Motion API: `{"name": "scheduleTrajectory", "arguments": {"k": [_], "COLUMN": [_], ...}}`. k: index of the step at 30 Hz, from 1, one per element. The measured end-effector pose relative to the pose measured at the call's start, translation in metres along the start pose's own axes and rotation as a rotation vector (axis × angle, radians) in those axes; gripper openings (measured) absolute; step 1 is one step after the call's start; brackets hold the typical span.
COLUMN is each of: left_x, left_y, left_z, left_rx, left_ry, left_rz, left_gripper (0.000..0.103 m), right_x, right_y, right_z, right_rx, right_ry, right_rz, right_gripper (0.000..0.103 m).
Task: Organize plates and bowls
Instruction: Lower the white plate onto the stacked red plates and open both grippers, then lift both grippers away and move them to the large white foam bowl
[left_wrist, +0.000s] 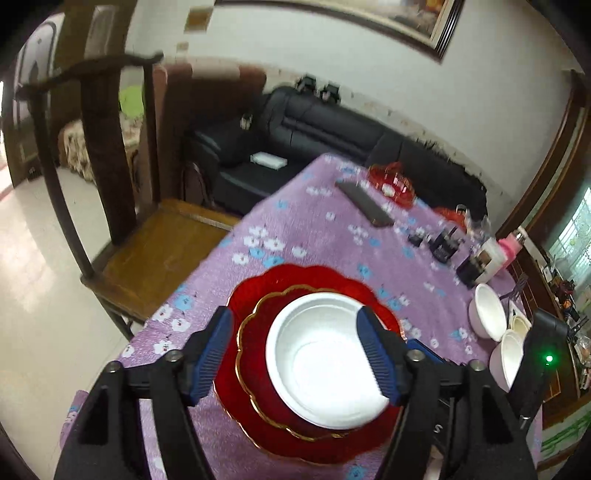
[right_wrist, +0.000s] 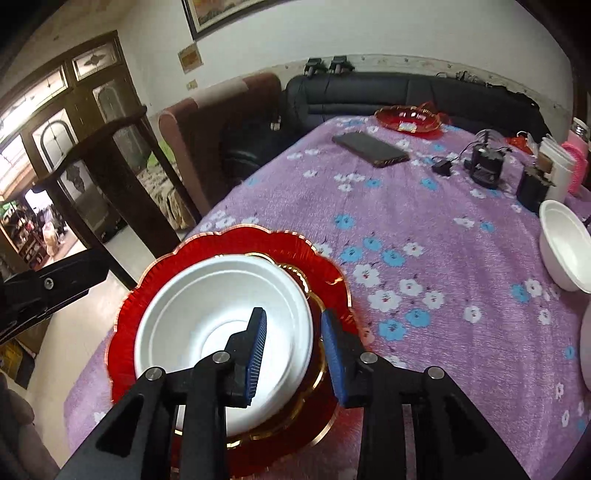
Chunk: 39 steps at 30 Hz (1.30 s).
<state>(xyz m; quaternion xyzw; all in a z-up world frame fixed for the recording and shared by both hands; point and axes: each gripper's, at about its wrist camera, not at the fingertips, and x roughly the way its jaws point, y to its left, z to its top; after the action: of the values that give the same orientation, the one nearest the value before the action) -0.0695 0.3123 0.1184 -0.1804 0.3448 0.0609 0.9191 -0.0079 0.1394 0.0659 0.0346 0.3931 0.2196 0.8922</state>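
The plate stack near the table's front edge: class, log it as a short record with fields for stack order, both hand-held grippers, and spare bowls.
stack order: white bowl on gold-rimmed red plate on large red scalloped plate
left hand-held gripper: open, above the bowl, not touching it
right hand-held gripper: open, straddling the bowl's rim
spare bowls: white bowl at the table's right
surface: purple floral tablecloth

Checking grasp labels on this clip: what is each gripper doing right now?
Left gripper: open, jaws wide above the white foam bowl, not touching it.
Right gripper: open, jaws straddling that bowl's rim, pads apparently not pressing.
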Motion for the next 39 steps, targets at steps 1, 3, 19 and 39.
{"name": "scheduleTrajectory", "arguments": {"k": [1,3,19,39], "left_x": [-0.005,-0.016,-0.067,-0.037], "left_y": [-0.005,-0.015,-0.056,-0.153], "left_z": [-0.003,-0.010,-0.044,-0.088], "left_rx": [0.007,0.023,0.056,0.248], "left_ry": [-0.020,-0.050,-0.197,0.023], "left_rz": [0.004,0.014,0.157,-0.117], "left_gripper": [0.072,0.073,0.078,0.078], "right_x": [-0.010,-0.027,-0.153,-0.238], "right_y": [-0.002,-0.005,-0.006,-0.286], "right_z": [-0.002,-0.008,0.036,-0.063], "right_rx": [-0.005,-0.013,-0.113,0.431], "right_ry": [-0.024,-0.063,-0.330,-0.319], "right_rz": [0.000,-0.002,0.082,-0.312], "right_gripper": [0.036,0.044,0.079,0.079]}}
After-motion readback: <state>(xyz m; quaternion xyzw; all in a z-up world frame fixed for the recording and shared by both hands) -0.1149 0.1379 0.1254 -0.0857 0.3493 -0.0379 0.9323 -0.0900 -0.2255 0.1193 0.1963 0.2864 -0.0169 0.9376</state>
